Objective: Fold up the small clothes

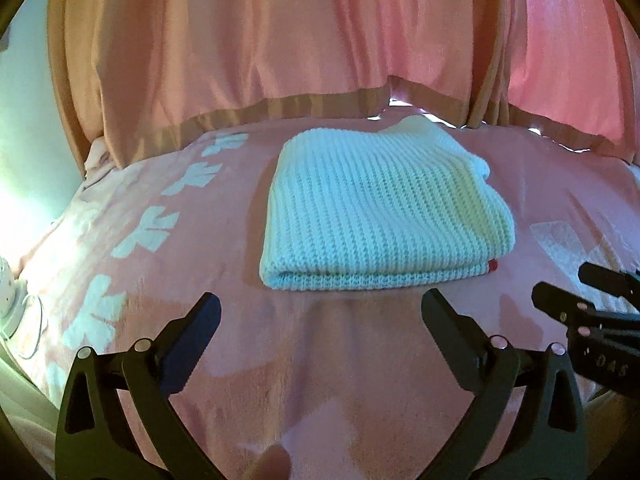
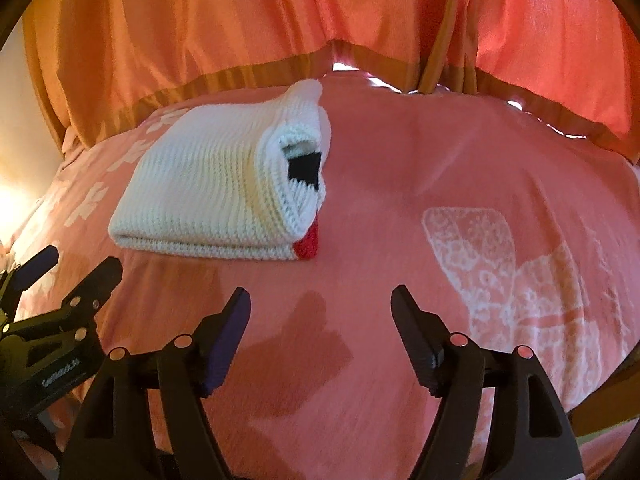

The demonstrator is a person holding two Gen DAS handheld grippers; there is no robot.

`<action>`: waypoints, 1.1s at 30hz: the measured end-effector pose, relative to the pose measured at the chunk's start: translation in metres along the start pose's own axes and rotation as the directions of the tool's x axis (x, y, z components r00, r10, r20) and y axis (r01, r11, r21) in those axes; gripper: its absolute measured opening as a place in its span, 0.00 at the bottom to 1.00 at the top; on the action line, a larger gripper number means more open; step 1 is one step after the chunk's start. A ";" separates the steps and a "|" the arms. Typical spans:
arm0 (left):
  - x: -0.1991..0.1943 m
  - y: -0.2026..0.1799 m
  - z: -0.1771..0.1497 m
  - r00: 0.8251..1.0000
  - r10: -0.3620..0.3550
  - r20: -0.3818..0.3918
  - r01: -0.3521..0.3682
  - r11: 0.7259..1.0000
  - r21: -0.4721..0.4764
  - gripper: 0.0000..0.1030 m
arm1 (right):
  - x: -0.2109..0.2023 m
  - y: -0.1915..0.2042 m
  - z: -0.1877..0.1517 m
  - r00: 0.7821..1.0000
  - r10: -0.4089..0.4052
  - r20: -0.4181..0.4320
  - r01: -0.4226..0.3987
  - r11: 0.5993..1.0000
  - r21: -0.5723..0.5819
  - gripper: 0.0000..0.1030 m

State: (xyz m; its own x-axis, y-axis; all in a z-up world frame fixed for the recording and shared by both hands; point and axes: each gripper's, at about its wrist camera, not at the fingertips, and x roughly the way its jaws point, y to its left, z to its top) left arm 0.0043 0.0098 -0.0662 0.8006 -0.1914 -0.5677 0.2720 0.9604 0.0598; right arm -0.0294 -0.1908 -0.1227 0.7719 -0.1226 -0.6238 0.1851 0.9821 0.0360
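Note:
A white knitted garment [image 1: 380, 208] lies folded into a thick rectangle on the pink bedspread [image 1: 320, 360]. It also shows in the right wrist view [image 2: 208, 192], with a red patch and a black patch at its right end. My left gripper [image 1: 320, 304] is open and empty, just in front of the garment's near folded edge. My right gripper [image 2: 320, 300] is open and empty, in front of and to the right of the garment. The right gripper shows at the right edge of the left wrist view [image 1: 560, 284]. The left gripper shows at the left edge of the right wrist view [image 2: 76, 260].
Orange-pink curtains [image 1: 280, 60] hang close behind the bed's far edge. The bedspread [image 2: 400, 168] has white printed patterns at the left and right. A white round object [image 1: 8, 292] with a cable sits at the bed's left side.

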 end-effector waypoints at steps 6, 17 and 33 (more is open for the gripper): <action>0.003 0.000 -0.005 1.000 0.018 -0.014 -0.018 1.000 -0.001 0.95 | 0.000 0.005 -0.006 1.000 0.008 -0.005 -0.008 1.000 -0.020 0.69; 0.013 0.008 -0.010 0.998 0.015 -0.068 -0.020 0.998 -0.060 0.95 | 0.000 0.013 -0.007 1.000 0.010 -0.002 -0.010 1.000 -0.026 0.69; 0.016 0.007 -0.011 0.996 0.017 -0.086 -0.023 0.997 -0.071 0.95 | 0.001 0.018 -0.009 1.000 0.004 -0.006 -0.005 1.000 -0.026 0.69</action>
State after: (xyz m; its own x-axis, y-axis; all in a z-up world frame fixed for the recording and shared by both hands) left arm 0.0136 0.0159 -0.0836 0.7560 -0.1574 -0.6353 0.2150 0.9765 0.0139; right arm -0.0307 -0.1724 -0.1294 0.7689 -0.1173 -0.6285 0.1659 0.9860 0.0190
